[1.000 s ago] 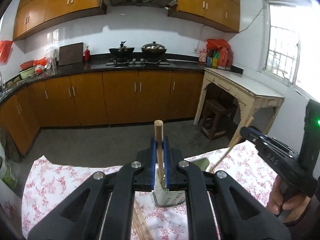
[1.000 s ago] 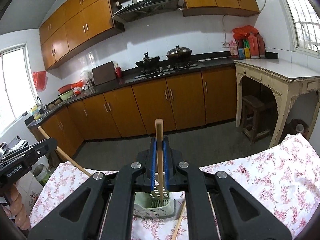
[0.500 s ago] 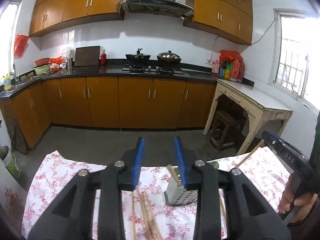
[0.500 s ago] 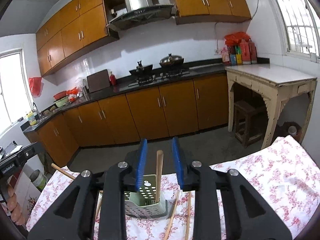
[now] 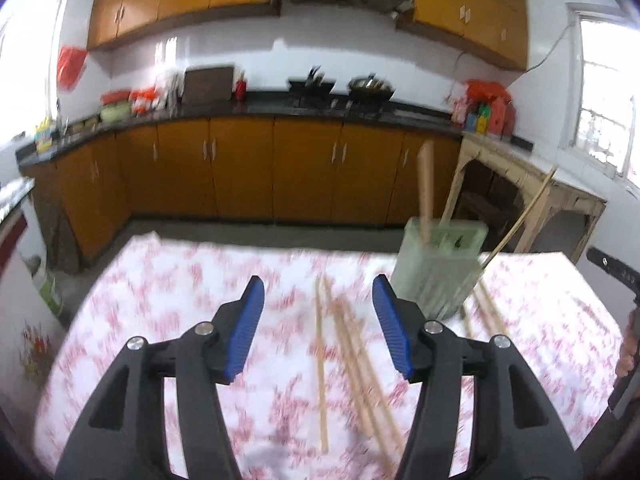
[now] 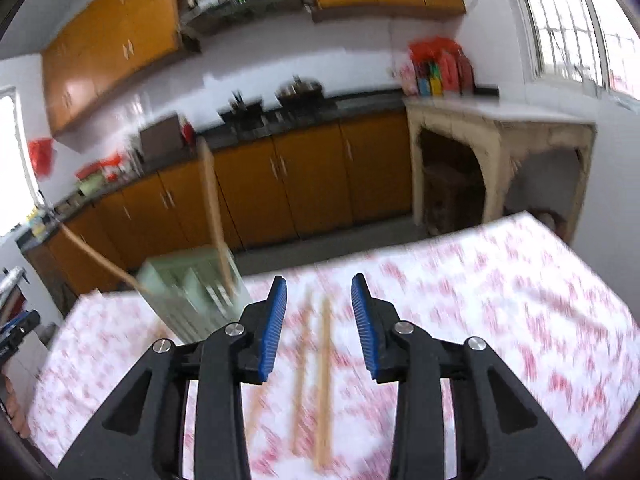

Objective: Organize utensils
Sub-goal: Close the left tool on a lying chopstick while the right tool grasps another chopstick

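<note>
A pale green slotted utensil holder (image 5: pixel 440 268) stands on the floral tablecloth (image 5: pixel 180 292); it also shows in the right wrist view (image 6: pixel 192 296). Two chopsticks (image 5: pixel 425 188) stand in it, one upright and one leaning (image 5: pixel 520 216). Several loose chopsticks (image 5: pixel 352 360) lie on the cloth in front of my left gripper (image 5: pixel 318 328), which is open and empty, left of the holder. My right gripper (image 6: pixel 319 324) is open and empty above two loose chopsticks (image 6: pixel 324 384), right of the holder. Both views are motion-blurred.
Orange kitchen cabinets (image 5: pixel 280 168) and a black countertop run along the far wall. A worn white side table (image 6: pixel 492 136) stands at the right with a stool beneath. The other hand's gripper shows at the right edge of the left wrist view (image 5: pixel 616 272).
Both grippers were shut on chopsticks above the holder, then opened and let them drop in. Both have since pulled back and lowered toward the loose chopsticks on the cloth.
</note>
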Motion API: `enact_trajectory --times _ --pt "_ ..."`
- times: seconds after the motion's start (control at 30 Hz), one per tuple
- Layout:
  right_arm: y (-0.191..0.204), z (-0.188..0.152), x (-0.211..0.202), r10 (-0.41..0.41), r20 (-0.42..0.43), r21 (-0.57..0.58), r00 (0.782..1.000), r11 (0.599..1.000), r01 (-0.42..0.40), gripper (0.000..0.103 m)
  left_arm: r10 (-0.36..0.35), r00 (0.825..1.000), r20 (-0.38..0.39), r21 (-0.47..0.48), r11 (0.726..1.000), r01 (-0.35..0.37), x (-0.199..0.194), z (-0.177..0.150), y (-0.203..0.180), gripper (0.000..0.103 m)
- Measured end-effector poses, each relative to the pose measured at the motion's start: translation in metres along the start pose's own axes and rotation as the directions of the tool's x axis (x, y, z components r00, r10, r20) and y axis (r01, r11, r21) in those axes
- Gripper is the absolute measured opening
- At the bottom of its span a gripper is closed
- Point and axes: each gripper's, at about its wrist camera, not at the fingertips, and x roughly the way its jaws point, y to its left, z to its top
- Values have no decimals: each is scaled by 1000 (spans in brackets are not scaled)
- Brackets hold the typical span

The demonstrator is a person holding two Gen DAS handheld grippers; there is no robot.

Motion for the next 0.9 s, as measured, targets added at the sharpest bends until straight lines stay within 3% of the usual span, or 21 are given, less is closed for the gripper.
enact_trajectory --times 0.13,0.23,0.33,0.47,0.9 --pt "-10 -39 30 -25 -112 15 993 1000 27 35 29 998 -56 -55 998 -32 29 -39 14 56" --pt "-11 -66 53 -24 -197 18 980 999 28 32 -18 992 -123 -102 995 6 49 -56 23 57" --pt "-7 -86 70 -7 -264 9 965 1000 10 25 44 989 -144 -60 997 -53 58 -70 21 70" --pt "-4 -97 81 4 -300 -5 954 1000 -5 22 77 983 -168 28 997 -73 64 -83 12 75" --pt "5 -109 96 -48 -330 -84 943 996 21 19 21 963 -269 -6 1000 -23 85 -100 13 75"
